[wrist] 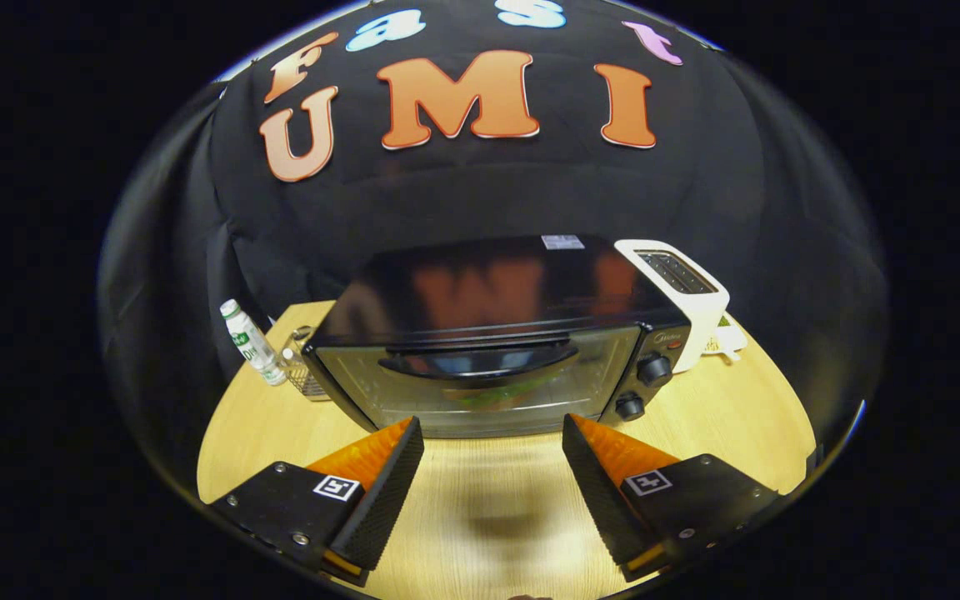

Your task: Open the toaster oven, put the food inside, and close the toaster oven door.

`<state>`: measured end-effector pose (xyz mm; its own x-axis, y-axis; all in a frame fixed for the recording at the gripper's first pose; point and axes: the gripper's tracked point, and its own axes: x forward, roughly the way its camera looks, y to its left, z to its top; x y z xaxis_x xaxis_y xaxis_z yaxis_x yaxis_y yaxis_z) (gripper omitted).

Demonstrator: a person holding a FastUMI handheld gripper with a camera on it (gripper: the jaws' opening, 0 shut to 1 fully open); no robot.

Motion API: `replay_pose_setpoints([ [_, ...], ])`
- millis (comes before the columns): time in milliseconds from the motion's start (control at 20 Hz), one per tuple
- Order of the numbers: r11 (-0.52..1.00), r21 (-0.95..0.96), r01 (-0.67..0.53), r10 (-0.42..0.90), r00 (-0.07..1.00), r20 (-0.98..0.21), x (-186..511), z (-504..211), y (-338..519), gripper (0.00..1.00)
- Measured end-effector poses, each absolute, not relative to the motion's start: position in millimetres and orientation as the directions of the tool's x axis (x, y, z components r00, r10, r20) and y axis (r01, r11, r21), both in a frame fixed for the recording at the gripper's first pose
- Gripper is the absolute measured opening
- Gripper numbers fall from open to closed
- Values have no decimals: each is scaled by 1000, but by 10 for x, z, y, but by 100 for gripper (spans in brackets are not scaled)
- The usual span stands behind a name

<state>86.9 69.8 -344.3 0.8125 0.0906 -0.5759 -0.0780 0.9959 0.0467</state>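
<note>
A black toaster oven (pixel 497 333) stands on the wooden table just ahead of my fingers. Its glass door (pixel 480 387) is closed, with a dark curved handle (pixel 480 360) across the top. Something green and reddish shows dimly through the glass inside. Two black knobs (pixel 653 368) sit on the oven's right panel. My gripper (pixel 492 429) is open, its fingertips a short way in front of the door's lower edge, with nothing between them.
A white pop-up toaster (pixel 684 287) stands behind the oven's right side. Left of the oven are a small white bottle with a green label (pixel 251 342) and a small wire basket (pixel 307 379). Bare tabletop (pixel 488 500) lies under the fingers.
</note>
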Motion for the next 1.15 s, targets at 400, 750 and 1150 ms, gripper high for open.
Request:
replay_pose_setpoints([
  [400, 996, -35, -78, 63, 946, -319, 762, -1682, 425, 99],
  [750, 998, -44, -41, 36, 993, -109, 353, -242, 135, 99],
  [1150, 998, -46, 33, -35, 999, -40, 8, -2, -42, 99],
])
